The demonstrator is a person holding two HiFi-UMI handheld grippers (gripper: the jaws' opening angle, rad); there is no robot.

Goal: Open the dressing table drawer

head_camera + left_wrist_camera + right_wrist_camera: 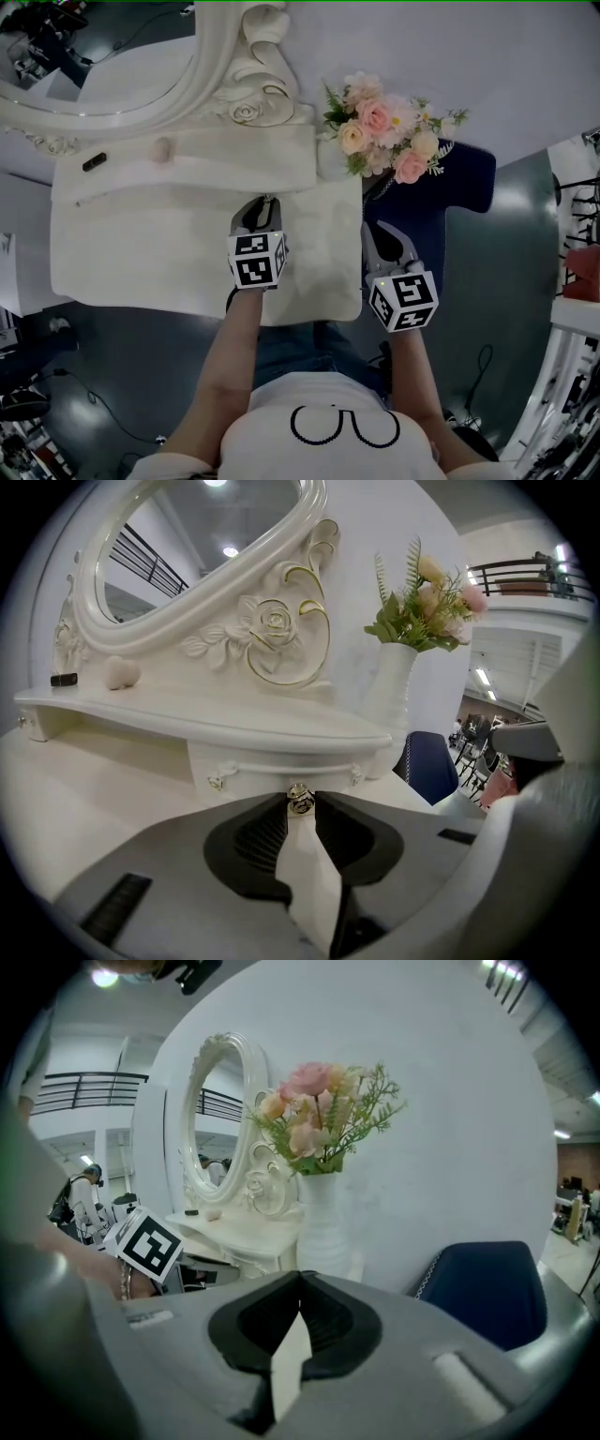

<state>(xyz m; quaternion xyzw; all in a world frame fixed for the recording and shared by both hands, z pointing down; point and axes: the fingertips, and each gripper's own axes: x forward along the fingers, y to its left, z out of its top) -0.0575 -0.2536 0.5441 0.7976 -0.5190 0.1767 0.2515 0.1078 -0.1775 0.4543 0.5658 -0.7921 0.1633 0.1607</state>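
Left gripper (300, 799) pinches the small metal knob (300, 802) of the drawer (272, 769), under the shelf (216, 728) near the dressing table's (141, 272) right edge. It probably slides lightly; pull straight by that knob. Right gripper (298, 1281) is closed, empty.

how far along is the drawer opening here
Done: the left tongs are closed on the drawer's small gold knob. In hand: that grip, ready to pull. Left: the pull itself, since the drawer front looks flush under the shelf, not drawn out. The right tongs are shut, empty, off near the vase.
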